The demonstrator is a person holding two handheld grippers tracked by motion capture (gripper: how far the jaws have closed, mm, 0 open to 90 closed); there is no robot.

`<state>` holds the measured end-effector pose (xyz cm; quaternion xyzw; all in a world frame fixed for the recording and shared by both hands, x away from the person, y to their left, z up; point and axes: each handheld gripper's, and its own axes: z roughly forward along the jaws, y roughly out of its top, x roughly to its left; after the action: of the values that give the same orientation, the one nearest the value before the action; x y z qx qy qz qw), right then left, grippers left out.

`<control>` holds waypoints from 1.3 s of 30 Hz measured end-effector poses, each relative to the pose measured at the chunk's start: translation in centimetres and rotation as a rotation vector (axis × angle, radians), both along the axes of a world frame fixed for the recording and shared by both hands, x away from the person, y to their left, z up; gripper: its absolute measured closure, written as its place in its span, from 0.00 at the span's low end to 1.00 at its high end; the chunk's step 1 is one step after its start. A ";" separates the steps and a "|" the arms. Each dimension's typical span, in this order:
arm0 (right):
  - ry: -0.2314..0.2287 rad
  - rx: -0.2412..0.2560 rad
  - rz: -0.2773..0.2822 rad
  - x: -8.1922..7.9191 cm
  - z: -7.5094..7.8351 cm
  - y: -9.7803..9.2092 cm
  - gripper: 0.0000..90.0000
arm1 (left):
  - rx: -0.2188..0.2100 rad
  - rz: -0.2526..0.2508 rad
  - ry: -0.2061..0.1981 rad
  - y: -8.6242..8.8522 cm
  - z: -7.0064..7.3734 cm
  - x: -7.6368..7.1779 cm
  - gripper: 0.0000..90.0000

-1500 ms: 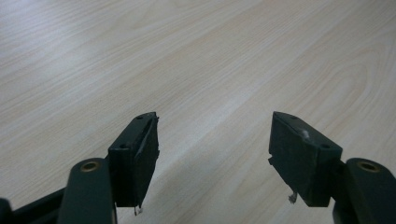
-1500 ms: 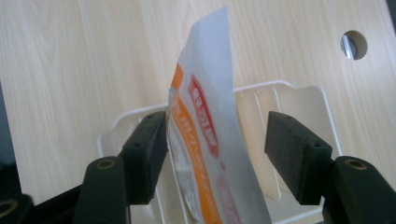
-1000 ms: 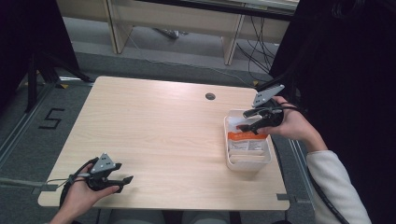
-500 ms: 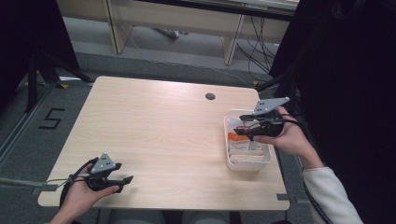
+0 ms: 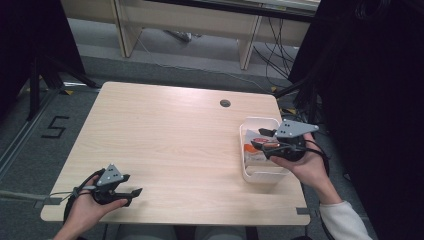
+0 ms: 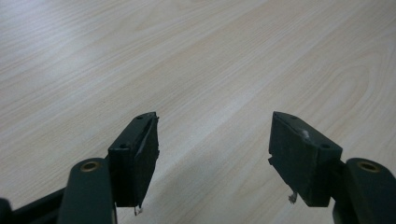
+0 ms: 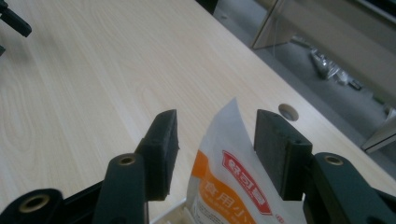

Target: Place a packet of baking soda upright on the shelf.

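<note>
A white and orange packet [image 7: 233, 186] with a red label stands in a white bin [image 5: 260, 176] at the table's right side. In the high view the packet [image 5: 252, 150] lies inside the bin. My right gripper [image 5: 260, 139] hovers over the bin, pointing left. In the right gripper view, my right gripper [image 7: 215, 116] is open, with the packet's top corner in the gap and neither pad pressing on it. My left gripper [image 5: 131, 185] rests near the table's front left corner. In its own view my left gripper [image 6: 214, 119] is open over bare wood.
The light wooden table [image 5: 165, 135] has a round cable hole [image 5: 225, 103] at the back right. Its right edge runs just beyond the bin. Cables and desk legs [image 5: 247, 47] stand on the grey floor behind. A floor mark "5" [image 5: 55, 127] lies to the left.
My right gripper has drifted toward the near side of the bin and come down around the packet's top. The left gripper has not moved.
</note>
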<state>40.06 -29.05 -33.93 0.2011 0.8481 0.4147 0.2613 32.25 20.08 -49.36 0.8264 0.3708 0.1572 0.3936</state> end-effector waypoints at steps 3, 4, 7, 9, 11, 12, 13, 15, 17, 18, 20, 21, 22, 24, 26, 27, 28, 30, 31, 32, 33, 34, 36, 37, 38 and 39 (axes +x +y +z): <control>-0.019 0.000 -0.014 -0.7 0.0 0.2 0.57 | 0.000 -0.003 0.003 0.0 0.0 0.0 0.36; -0.023 0.009 -0.016 -0.8 0.1 0.2 0.57 | -0.001 -0.002 0.004 0.0 0.0 0.0 0.36; -0.019 0.013 -0.006 -1.2 0.3 0.3 0.56 | -0.009 0.010 0.006 -0.1 0.0 0.0 0.36; -0.021 0.013 0.006 -1.4 0.2 0.3 0.56 | -0.006 0.002 0.009 0.0 0.0 0.0 0.36; -0.015 0.019 0.006 -1.6 0.0 0.4 0.56 | -0.010 0.005 0.003 0.0 0.0 0.0 0.36; -0.009 0.021 0.008 -1.8 -0.2 0.5 0.56 | -0.010 0.005 0.003 0.0 0.0 0.0 0.36; -0.012 0.020 0.019 -1.9 -0.3 0.5 0.57 | -0.010 0.005 0.003 0.0 0.0 0.0 0.36; -0.006 0.030 0.024 -2.2 -0.7 0.6 0.58 | -0.009 0.005 0.003 0.0 0.0 0.0 0.36; 0.007 0.041 0.036 -2.6 -1.2 0.8 0.58 | -0.023 0.020 0.000 -0.2 -0.1 0.0 0.36; 0.024 0.057 0.031 -2.9 -1.5 0.9 0.59 | -0.021 0.022 0.001 -0.1 -0.1 0.0 0.36; 0.042 0.064 0.037 -3.3 -2.2 0.9 0.60 | -0.021 0.022 0.000 -0.1 -0.1 0.0 0.36; 0.046 0.071 0.042 -3.5 -2.6 1.0 0.61 | -0.021 0.023 0.000 -0.1 -0.1 0.0 0.36; 0.053 0.078 0.046 -3.7 -3.1 1.0 0.61 | -0.021 0.023 0.000 -0.1 -0.1 0.0 0.36; 0.092 0.089 0.034 -4.2 -4.2 1.0 0.61 | -0.021 0.023 0.000 -0.1 -0.1 0.0 0.36; 0.100 0.089 0.044 -4.3 -5.2 0.8 0.62 | -0.022 0.024 0.000 -0.1 -0.1 0.0 0.36; 0.121 0.091 0.039 -4.5 -5.6 0.7 0.62 | -0.022 0.025 0.000 -0.1 -0.1 0.0 0.36; 0.132 0.099 0.041 -4.6 -6.1 0.6 0.62 | -0.022 0.025 0.000 -0.1 -0.1 0.0 0.36; 0.169 0.121 0.015 -5.1 -7.1 0.5 0.62 | -0.022 0.025 0.000 -0.2 -0.1 0.0 0.36; 0.161 0.127 0.020 -5.1 -7.6 0.5 0.62 | -0.027 0.026 0.000 -0.2 -0.1 -0.1 0.36; 0.167 0.132 0.017 -5.2 -8.1 0.4 0.62 | -0.021 0.017 0.000 -0.1 0.0 -0.1 0.36; 0.175 0.137 0.006 -5.5 -8.5 0.4 0.61 | -0.010 0.008 -0.002 0.0 0.0 0.0 0.36; 0.167 0.135 0.009 -5.5 -8.9 0.3 0.61 | -0.009 0.009 -0.005 0.0 0.0 0.0 0.36; 0.158 0.164 -0.002 -5.8 -9.7 0.2 0.60 | -0.008 0.007 0.002 0.0 0.1 -0.1 0.36; 0.147 0.179 -0.012 -6.0 -10.1 0.3 0.59 | -0.008 0.007 0.002 0.0 0.1 -0.1 0.36; 0.157 0.169 -0.008 -6.2 -10.3 0.4 0.58 | -0.010 0.007 0.003 0.0 0.1 -0.1 0.36; 0.152 0.166 0.002 -6.2 -10.6 0.4 0.58 | -0.009 0.007 -0.001 0.0 0.1 -0.1 0.36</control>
<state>33.86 -28.63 -44.51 0.2522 0.8284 0.4672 0.1783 32.16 20.06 -49.24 0.8231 0.3741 0.1575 0.3971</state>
